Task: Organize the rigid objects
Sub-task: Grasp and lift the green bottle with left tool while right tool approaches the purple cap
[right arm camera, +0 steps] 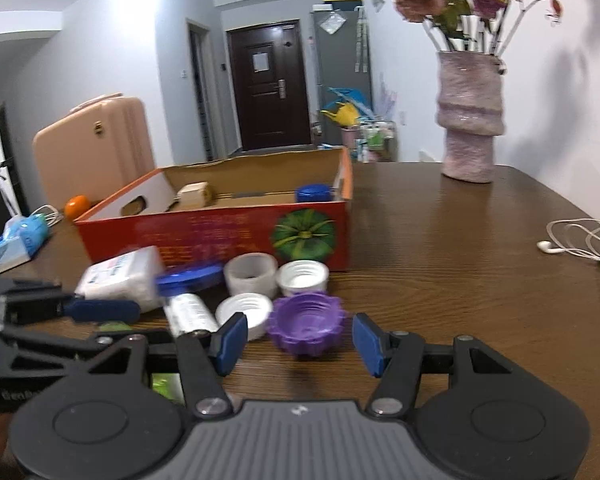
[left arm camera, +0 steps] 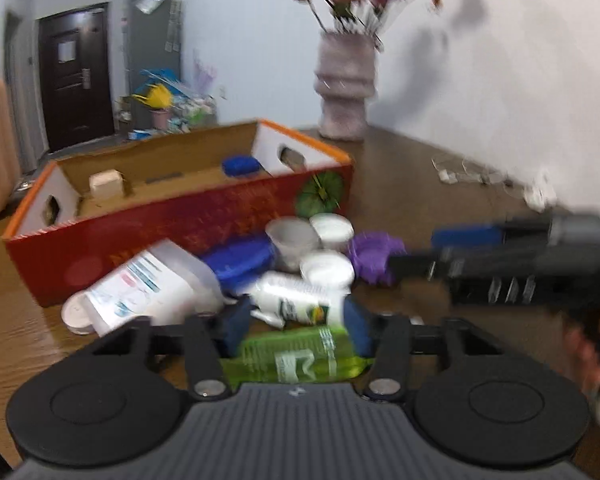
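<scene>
Left tongs (left arm camera: 296, 332) pinch the green bottle (left arm camera: 296, 354); right tongs (right arm camera: 300, 342), open, should square around the purple cap (right arm camera: 306, 326) before squeezing.

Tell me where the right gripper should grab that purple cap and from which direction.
Grip the purple cap across its ribbed outer wall, coming from the near side, low and level. It lies open side up, already between the right gripper's open pads, with a white cap touching its left.
</scene>
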`<state>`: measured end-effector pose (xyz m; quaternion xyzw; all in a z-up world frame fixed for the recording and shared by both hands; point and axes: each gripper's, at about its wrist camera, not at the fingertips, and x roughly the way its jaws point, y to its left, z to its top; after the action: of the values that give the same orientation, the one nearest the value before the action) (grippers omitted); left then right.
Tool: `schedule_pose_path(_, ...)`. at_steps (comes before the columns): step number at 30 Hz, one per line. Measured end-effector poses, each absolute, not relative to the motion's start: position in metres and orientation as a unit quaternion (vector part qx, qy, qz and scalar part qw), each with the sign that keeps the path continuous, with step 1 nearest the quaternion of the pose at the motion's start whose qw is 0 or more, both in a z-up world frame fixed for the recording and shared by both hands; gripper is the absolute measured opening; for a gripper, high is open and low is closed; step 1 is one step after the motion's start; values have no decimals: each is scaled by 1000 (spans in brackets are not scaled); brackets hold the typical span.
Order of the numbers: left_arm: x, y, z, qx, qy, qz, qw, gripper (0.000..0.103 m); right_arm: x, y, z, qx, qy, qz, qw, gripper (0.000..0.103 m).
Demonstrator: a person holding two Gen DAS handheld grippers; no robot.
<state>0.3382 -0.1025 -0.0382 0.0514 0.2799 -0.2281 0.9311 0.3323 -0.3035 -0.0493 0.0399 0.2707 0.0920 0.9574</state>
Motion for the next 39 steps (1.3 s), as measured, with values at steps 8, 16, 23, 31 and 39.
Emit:
schedule_pose_path(8, 310, -85, -53, 58, 302, -206, 929, 28, 336, -313, -56, 51, 276, 95, 955, 58)
schedule_pose_path(16, 278, -67, -64, 34, 304, -99, 947, 37, 312, -300, -56, 69, 269, 126, 952, 58)
schedule_pose_path(23, 283, -57, -64, 0, 309, -10, 951, 44, 282, -297, -60, 75, 276, 138, 948, 58)
schedule_pose_path(31, 250, -88, -39, -118, 388, -126, 905, 84, 260, -324, -67, 95, 284, 107, 948, 53)
schedule_pose_path(39, 257, -159, -55, -46, 369, -133, 919, 31, 248, -363, -69, 101, 293, 76, 948, 48)
